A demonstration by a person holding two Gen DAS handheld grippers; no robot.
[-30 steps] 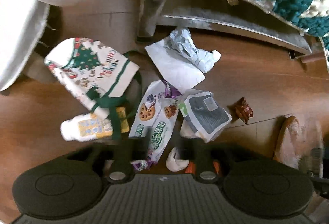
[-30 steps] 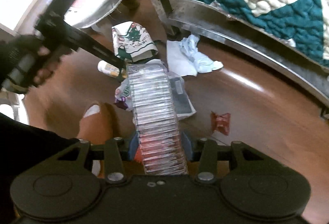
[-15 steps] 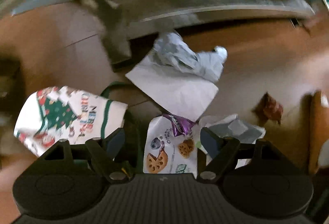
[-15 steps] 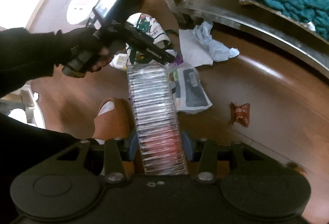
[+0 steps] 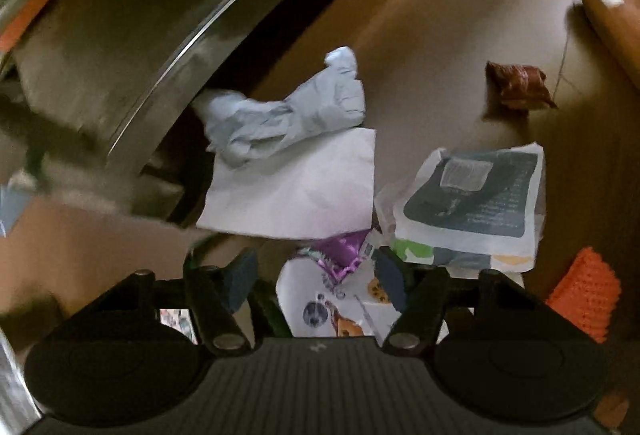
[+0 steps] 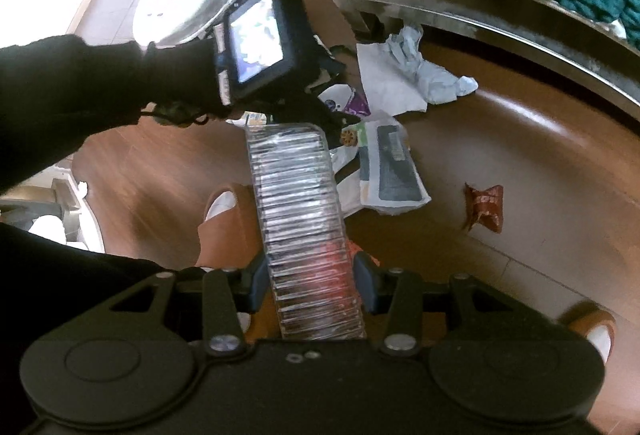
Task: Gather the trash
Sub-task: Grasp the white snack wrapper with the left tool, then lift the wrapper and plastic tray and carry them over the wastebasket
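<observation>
Collection is judged barely begun. One clear ribbed plastic tray (image 6: 308,235) is clamped between the right gripper (image 6: 308,279) fingers. Left gripper (image 5: 316,283) fingers are spread wide, empty, over the white-and-purple cookie wrapper (image 5: 340,299); crumpled pale-blue paper (image 5: 288,115) lies beyond, uncollected.

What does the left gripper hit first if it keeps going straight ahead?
Most likely the cookie wrapper: the open left gripper already straddles its purple torn end. Beyond that lies the white paper. Depth is hard to judge through the fisheye, so contact height is uncertain.
</observation>
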